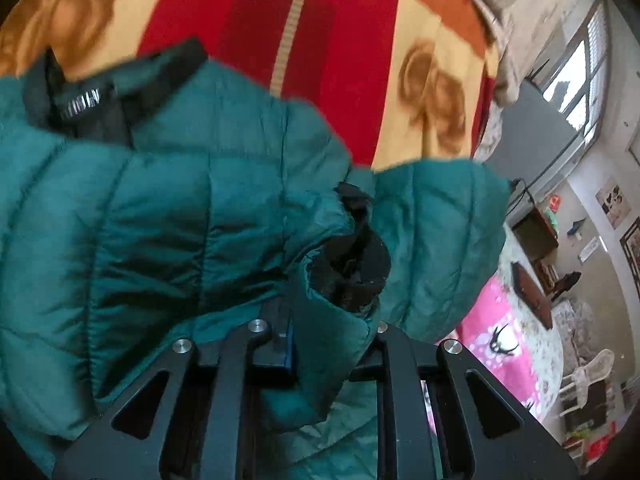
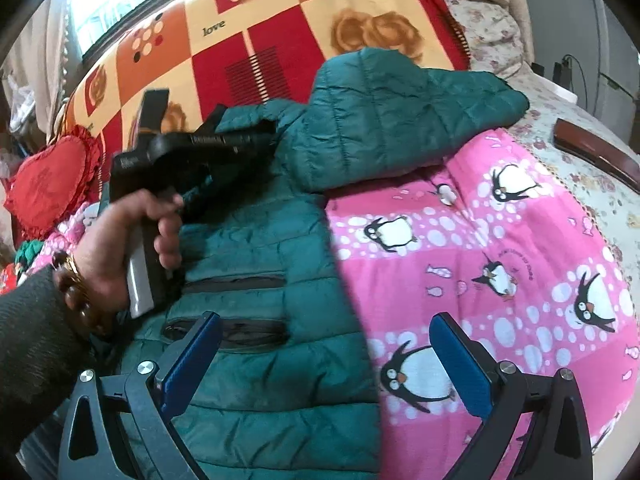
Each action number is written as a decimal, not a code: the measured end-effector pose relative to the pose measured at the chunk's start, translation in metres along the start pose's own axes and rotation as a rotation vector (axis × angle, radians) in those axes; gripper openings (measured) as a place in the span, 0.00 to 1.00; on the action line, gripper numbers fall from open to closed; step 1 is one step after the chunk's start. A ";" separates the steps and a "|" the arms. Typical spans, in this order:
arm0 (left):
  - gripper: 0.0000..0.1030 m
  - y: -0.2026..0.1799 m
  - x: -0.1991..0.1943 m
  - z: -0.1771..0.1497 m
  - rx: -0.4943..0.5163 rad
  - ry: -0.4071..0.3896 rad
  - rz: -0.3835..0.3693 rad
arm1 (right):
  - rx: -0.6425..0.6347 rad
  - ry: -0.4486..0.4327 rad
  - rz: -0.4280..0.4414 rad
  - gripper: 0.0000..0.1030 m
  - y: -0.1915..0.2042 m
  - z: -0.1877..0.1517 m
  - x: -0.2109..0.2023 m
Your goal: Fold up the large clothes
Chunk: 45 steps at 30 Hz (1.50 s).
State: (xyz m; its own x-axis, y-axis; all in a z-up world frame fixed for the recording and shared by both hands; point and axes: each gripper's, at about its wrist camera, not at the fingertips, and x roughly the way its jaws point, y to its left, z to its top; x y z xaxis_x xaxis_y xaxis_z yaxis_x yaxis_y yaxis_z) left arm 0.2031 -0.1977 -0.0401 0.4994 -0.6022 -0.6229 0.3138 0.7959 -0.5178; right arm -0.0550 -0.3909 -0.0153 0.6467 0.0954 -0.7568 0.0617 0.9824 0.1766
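teal quilting: a padded jacket [image 2: 256, 264] is laid flat across the bed, its body along the near left part of the pink penguin blanket [image 2: 500, 264], its collar end toward the checked red and orange blanket [image 2: 248, 36] at the far side.
sleeve placement: one sleeve [image 2: 400, 120] is seen thrown out toward the far right edge of the bed, overlapping the pink penguin blanket; it is judged not yet folded in.
cuff: the other sleeve's dark-lined cuff [image 1: 352, 268] is bunched up right at the left gripper [image 1: 332, 332], lifted off the jacket body, presumably so the sleeve can be carried across the chest.
collar: the black collar [image 1: 116, 92] with its label is seen at the far left in the left wrist view, lying against the checked blanket.
left gripper state: the fingers are pressed almost together, pinching the teal cuff fabric; a fold of it is squeezed between them and hangs below.
left hand: the hand [image 2: 132, 236] is wrapped around the left gripper's handle, held over the jacket's upper left part.
right gripper state: the right gripper [image 2: 324, 356] is spread wide, blue pads [image 2: 460, 364] well apart; nothing is held. whether contact is made with the fabric cannot be told.
right gripper place: it is held over the jacket's near right edge, where teal meets pink, judged ready to pin or take the hem.
blur: the left wrist view is smeared, so fine detail is left out.
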 end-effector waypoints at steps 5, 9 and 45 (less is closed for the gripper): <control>0.53 -0.003 0.014 -0.004 -0.019 0.053 -0.046 | -0.015 -0.005 -0.023 0.99 0.000 0.002 0.001; 0.57 -0.013 0.001 -0.011 -0.017 0.106 -0.116 | -0.005 0.000 -0.054 0.99 -0.003 0.002 0.005; 0.58 0.216 -0.138 0.019 -0.162 -0.142 0.352 | 0.014 0.149 0.096 0.99 0.130 0.143 0.248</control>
State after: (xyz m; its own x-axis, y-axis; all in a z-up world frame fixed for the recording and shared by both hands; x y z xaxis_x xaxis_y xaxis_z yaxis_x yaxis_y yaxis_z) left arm 0.2170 0.0588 -0.0551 0.6634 -0.2716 -0.6972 -0.0217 0.9245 -0.3807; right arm 0.2221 -0.2630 -0.0897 0.5305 0.2120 -0.8207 0.0168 0.9654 0.2602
